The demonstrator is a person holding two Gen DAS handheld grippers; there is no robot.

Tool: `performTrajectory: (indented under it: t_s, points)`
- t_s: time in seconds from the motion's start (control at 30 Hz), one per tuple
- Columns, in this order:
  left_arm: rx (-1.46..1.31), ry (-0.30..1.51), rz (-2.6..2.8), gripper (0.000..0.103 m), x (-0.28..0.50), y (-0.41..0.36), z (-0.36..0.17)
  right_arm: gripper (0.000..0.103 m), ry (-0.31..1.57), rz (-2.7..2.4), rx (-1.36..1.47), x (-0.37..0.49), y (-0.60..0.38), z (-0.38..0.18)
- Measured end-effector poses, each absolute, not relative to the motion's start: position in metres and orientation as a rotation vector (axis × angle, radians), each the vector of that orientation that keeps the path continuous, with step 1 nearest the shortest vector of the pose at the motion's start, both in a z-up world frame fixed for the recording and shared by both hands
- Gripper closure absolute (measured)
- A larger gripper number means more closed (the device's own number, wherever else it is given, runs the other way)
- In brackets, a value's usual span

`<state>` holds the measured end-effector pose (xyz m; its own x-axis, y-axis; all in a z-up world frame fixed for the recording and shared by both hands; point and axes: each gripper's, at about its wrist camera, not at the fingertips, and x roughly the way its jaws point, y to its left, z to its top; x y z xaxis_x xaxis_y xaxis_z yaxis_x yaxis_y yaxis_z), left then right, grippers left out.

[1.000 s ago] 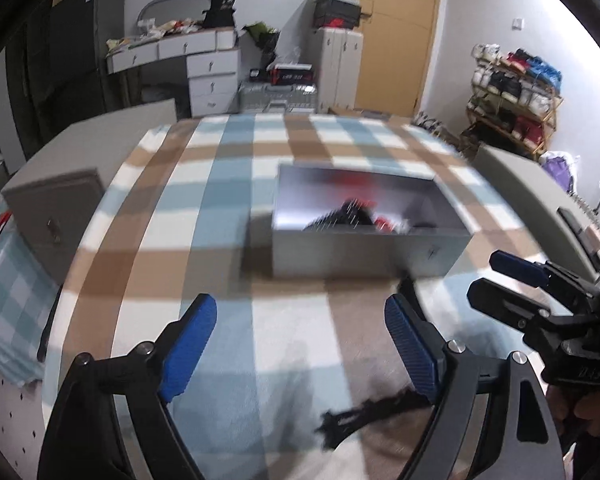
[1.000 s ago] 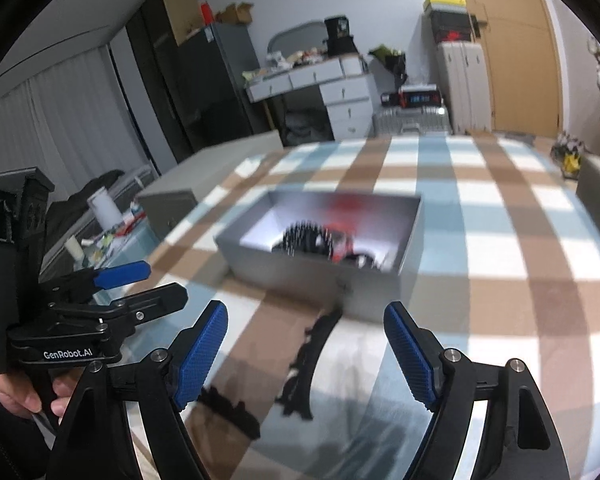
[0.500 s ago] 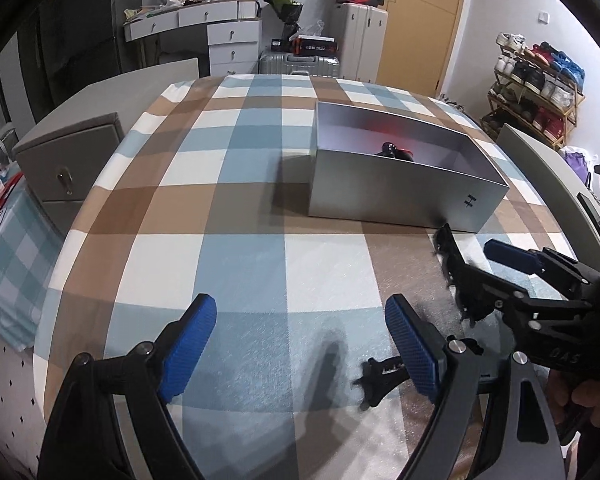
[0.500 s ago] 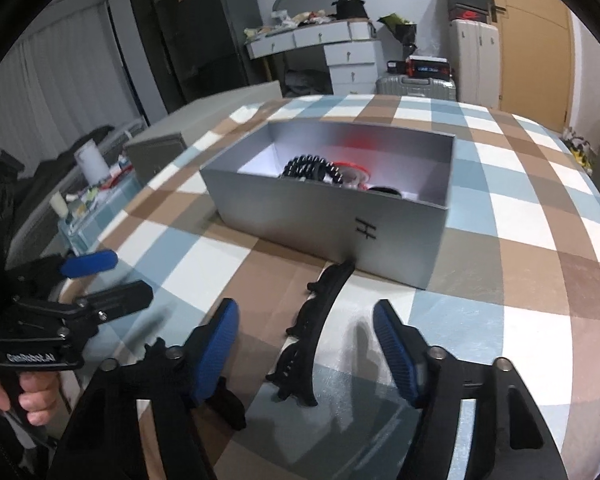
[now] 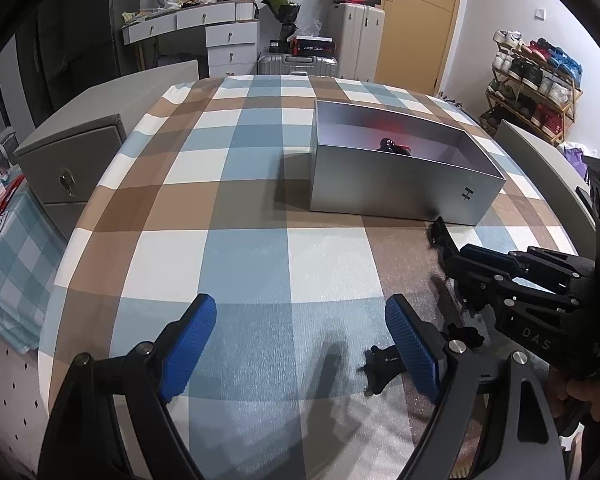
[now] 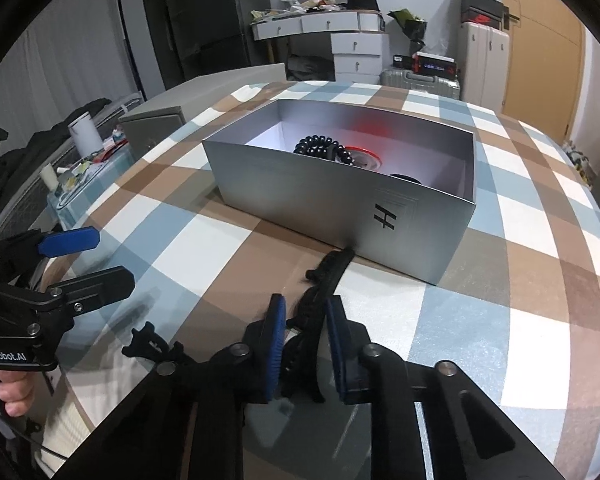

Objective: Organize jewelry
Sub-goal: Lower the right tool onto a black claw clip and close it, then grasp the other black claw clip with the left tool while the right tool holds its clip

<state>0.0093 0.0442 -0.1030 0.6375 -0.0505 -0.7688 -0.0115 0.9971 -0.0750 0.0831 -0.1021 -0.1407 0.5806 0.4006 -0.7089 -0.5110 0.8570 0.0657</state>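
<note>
Black hair clip [image 6: 320, 292] on checked surface [image 6: 480, 320], pinched between pads of right hand-held gripper [image 6: 306, 354], far tip just short of silver box [image 6: 340, 208] ahead. Step in hand: grasp made, lift not yet begun. Next: raise clip, carry forward over box wall, drop beside beads [image 6: 320, 146]. Second clip [image 5: 384, 364] beside left hand-held gripper [image 5: 300, 344], jaws wide, empty.

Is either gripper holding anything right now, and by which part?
The right gripper is shut on the long black hair clip, gripping its near half. The left gripper is open and holds nothing.
</note>
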Motion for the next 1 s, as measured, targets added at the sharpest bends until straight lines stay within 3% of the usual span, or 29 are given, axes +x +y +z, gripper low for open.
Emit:
performTrajectory:
  t_s: [1.0]
  points:
    - [0.034,0.923,-0.179,0.019,0.015,0.017,-0.096,0.085,0.693,0.548,-0.038,0.063,-0.138,-0.119]
